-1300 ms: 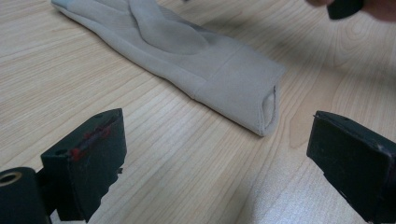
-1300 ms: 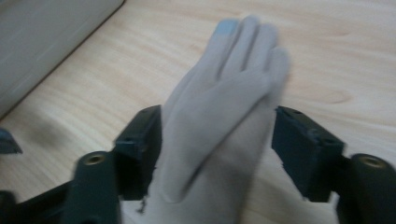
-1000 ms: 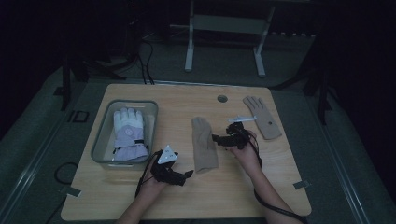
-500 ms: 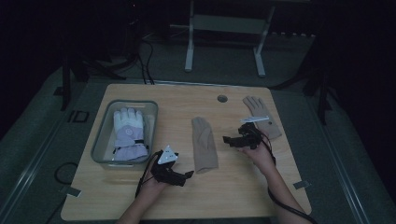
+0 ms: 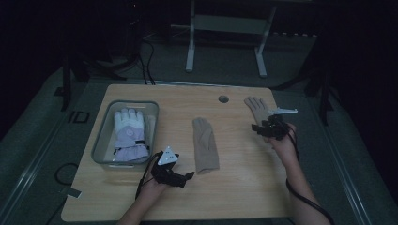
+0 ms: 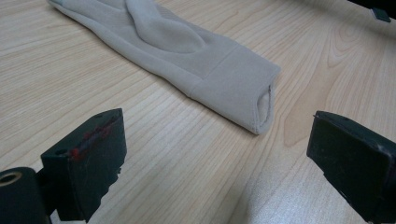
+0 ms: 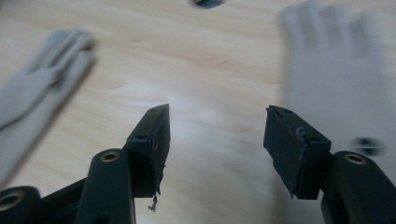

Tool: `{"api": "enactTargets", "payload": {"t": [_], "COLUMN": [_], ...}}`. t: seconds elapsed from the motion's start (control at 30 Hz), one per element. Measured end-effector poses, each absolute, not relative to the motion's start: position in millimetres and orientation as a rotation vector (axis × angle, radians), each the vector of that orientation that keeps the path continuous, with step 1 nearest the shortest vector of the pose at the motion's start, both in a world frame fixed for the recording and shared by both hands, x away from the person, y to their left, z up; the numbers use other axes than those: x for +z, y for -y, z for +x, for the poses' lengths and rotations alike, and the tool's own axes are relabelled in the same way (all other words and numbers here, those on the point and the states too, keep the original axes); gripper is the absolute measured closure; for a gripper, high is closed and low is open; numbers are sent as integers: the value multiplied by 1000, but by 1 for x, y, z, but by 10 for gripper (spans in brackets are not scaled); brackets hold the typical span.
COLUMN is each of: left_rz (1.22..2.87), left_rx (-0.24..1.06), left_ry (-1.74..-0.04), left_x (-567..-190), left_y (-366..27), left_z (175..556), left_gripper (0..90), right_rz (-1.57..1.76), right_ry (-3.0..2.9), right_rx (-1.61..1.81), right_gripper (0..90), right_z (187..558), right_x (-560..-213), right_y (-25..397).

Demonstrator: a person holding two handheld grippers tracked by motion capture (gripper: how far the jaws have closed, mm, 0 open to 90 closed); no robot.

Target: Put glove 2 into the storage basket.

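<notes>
Right claw hung with jaws apart and empty at the near edge of the far-right beige glove, blurred in its own view. Left claw gaped, empty, near the middle glove's cuff on the worktop.

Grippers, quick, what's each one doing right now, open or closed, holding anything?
Left gripper: open, empty, near the beige glove's cuff.
Right gripper: open, empty.

A clear bin sat at the bench's left side, holding a white and lilac padded glove. A round hole marked the far edge.
</notes>
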State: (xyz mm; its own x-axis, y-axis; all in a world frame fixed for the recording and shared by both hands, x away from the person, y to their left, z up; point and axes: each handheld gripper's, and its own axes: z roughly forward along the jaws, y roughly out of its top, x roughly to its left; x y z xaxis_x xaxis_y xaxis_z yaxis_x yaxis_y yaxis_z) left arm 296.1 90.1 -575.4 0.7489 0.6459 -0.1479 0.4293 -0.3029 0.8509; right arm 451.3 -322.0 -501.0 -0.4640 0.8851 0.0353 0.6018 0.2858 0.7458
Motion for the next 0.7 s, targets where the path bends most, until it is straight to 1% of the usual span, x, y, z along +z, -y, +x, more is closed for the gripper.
{"api": "enactTargets", "payload": {"t": [0.17,0.37,0.7], "left_rz": [1944,1945,1948], "left_rx": [271,269,268], "left_ry": [-815,-814,-814], "left_x": [-575,-575,-576], "left_y": [-90,-89,-89], "left_z": [296,296,296], "left_gripper": [50,50,50], "right_rz": [1326,1352,1384], "right_ry": [-2141,-2123,-2118], "right_rx": [962,949,900], "right_gripper": [408,408,421], "right_z": [466,486,513], "right_x": [-497,-495,-510], "right_y": [341,354,359]}}
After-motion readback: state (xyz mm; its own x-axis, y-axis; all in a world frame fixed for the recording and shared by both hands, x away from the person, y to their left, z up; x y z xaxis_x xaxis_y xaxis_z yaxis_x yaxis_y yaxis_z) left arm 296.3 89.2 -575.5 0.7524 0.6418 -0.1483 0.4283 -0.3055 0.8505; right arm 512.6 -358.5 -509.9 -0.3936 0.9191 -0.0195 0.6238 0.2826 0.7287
